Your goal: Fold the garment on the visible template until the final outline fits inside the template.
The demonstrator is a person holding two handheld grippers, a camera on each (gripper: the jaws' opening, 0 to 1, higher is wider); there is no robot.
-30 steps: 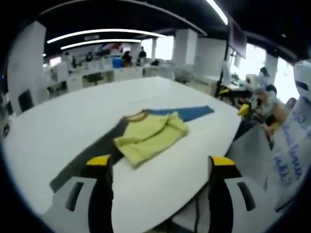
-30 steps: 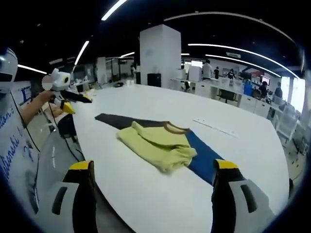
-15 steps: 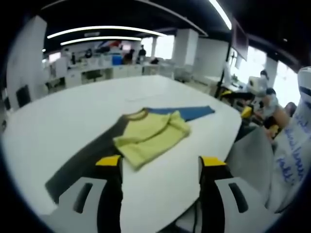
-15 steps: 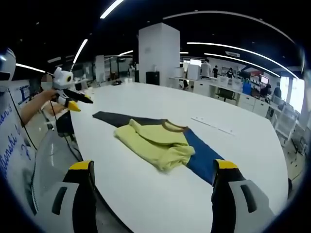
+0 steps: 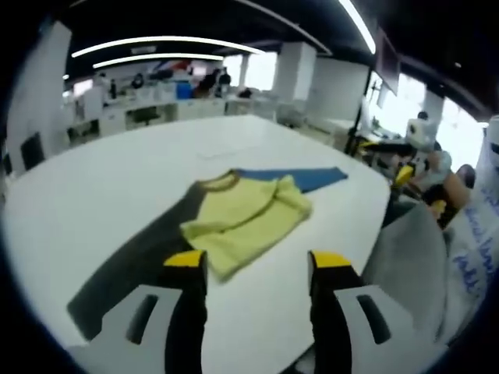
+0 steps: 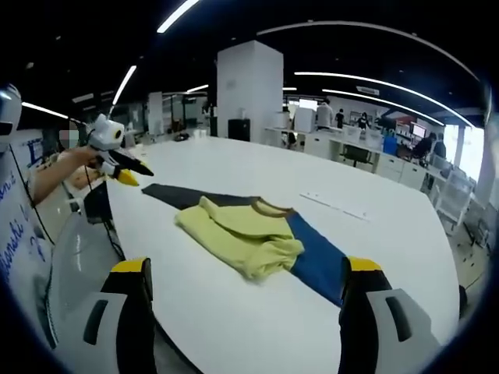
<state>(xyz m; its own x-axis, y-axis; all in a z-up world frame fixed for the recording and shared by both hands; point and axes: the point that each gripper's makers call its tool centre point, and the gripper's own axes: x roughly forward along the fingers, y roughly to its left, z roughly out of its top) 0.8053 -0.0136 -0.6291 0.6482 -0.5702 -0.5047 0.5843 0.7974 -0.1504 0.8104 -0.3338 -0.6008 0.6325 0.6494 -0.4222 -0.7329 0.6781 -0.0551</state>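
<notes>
While both hover released, left gripper [image 5: 253, 269], right gripper [image 6: 245, 273], above yellow garment [image 6: 238, 234], white table [image 6: 374, 234]

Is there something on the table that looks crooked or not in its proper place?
Yes. The yellow garment lies rumpled and askew on the template: its folded edges are uneven and it spills over the strip's near edge onto the white table. Dark and blue template parts show on either side. Both grippers hover open, apart from it.

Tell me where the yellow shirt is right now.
The yellow shirt lies crumpled mid-table across the dark-and-blue template strip, ahead of both open grippers; the left gripper view shows it just beyond the jaw tips.
</notes>
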